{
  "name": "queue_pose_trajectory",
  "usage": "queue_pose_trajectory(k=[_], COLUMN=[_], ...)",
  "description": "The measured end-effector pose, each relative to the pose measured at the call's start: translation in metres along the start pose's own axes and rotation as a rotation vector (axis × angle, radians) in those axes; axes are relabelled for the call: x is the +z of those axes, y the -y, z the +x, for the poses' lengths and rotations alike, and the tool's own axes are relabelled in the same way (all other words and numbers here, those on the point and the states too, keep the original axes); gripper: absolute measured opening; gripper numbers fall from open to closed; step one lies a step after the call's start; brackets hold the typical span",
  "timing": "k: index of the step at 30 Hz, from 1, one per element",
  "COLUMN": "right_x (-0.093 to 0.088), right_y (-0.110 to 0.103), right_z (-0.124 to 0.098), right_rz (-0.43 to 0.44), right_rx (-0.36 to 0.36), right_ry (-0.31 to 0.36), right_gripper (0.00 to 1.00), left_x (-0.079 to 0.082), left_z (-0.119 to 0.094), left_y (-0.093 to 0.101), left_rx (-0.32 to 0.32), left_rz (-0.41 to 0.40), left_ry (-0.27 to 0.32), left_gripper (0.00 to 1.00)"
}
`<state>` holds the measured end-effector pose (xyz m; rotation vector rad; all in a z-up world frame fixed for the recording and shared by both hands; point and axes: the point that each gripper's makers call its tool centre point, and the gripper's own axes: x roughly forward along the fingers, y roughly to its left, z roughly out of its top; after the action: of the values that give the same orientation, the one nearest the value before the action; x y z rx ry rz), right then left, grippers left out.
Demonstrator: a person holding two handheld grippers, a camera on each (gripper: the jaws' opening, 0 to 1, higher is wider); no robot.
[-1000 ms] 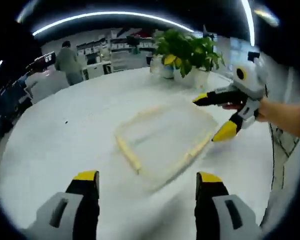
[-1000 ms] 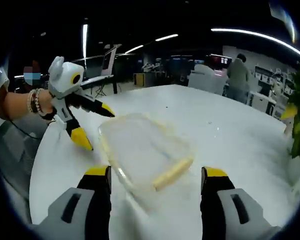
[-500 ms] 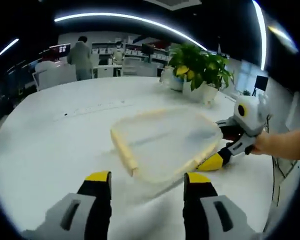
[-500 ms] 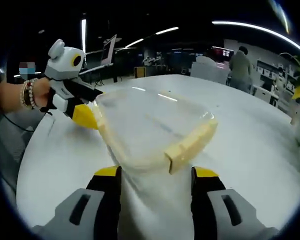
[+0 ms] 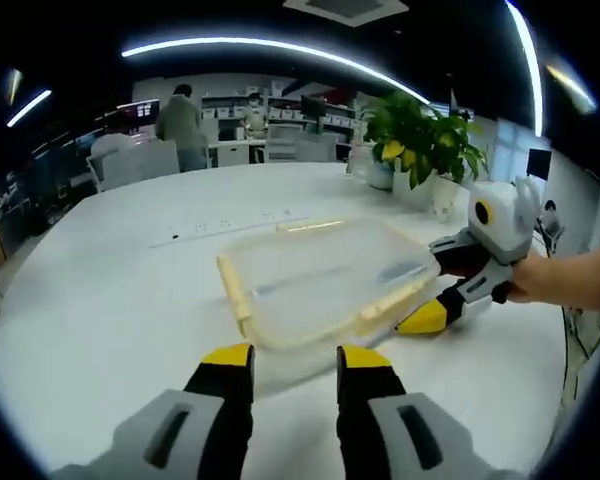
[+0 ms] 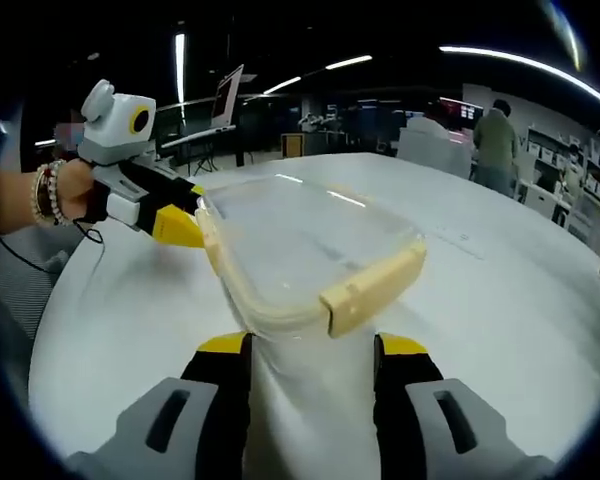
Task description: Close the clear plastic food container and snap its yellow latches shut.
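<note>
The clear plastic container (image 5: 320, 285) (image 6: 300, 240) hangs just above the white table, with pale yellow latches (image 5: 236, 292) (image 6: 372, 286) along its sides. My left gripper (image 5: 292, 358) has its jaws drawn in on the container's near edge; in the right gripper view the same gripper (image 6: 185, 212) sits at the far left corner. My right gripper (image 6: 310, 345) grips the clear wall between its jaws; in the left gripper view this gripper (image 5: 435, 290) has one jaw above and one below the right rim. The latches stick out from the sides, unsnapped.
The round white table (image 5: 90, 300) (image 6: 510, 300) stretches around the container. Potted plants (image 5: 420, 140) stand at its far edge. A person (image 5: 183, 120) stands by desks in the background. A hand with bracelets (image 6: 55, 190) holds the left gripper.
Both grippers' jaws have narrowed onto the container, which now sits closer and higher in both views. One second ago it lay on the table with both grippers open near it.
</note>
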<state>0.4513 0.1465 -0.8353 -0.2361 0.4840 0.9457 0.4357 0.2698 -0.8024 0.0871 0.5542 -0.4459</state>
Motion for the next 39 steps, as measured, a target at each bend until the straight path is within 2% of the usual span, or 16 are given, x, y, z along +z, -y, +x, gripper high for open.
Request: queue_pose_trajectory(k=[5,7,8,13,19,31,33,35,37,39], right_x=[0.017,0.024,0.028,0.041,0.052,0.058,0.051,0.041,0.039,0.040], right_y=[-0.007,-0.007,-0.007,-0.004,0.000,0.001,-0.002,-0.003,-0.003,-0.003], right_z=[0.024,0.034,0.040,0.058,0.070,0.070,0.065,0.059,0.049,0.038], right_rz=[0.000,-0.003,-0.008,-0.057,-0.069,-0.074,-0.089,-0.115,-0.109,-0.065], right_rx=[0.028,0.041,0.049,0.064,0.067,0.074,0.085,0.078,0.075,0.072], right_ry=[0.019,0.019,0.016,-0.003,0.004,0.008,-0.029,-0.072,-0.067,-0.045], right_gripper=[0.43,0.42,0.42,0.40,0.38,0.35,0.33,0.34,0.37,0.39], left_x=[0.001,0.001,0.002,0.006,0.011,0.011,0.012,0.008,0.005,0.005], left_z=[-0.003,-0.003,-0.003,0.003,0.008,0.011,0.009,0.003,-0.004,-0.011], left_y=[-0.032,-0.044,-0.051,-0.073,-0.092,-0.096,-0.094,-0.087,-0.085,-0.083], left_rx=[0.058,0.081,0.094,0.117,0.131,0.137,0.131,0.110,0.115,0.121], left_rz=[0.015,0.045,0.033,0.037,0.042,0.051,0.044,0.052,0.061,0.044], left_ry=[-0.016,-0.039,-0.045,-0.066,-0.080,-0.098,-0.099,-0.128,-0.141,-0.134], left_gripper=[0.24,0.24,0.24,0.24,0.24,0.25,0.27,0.28,0.30,0.32])
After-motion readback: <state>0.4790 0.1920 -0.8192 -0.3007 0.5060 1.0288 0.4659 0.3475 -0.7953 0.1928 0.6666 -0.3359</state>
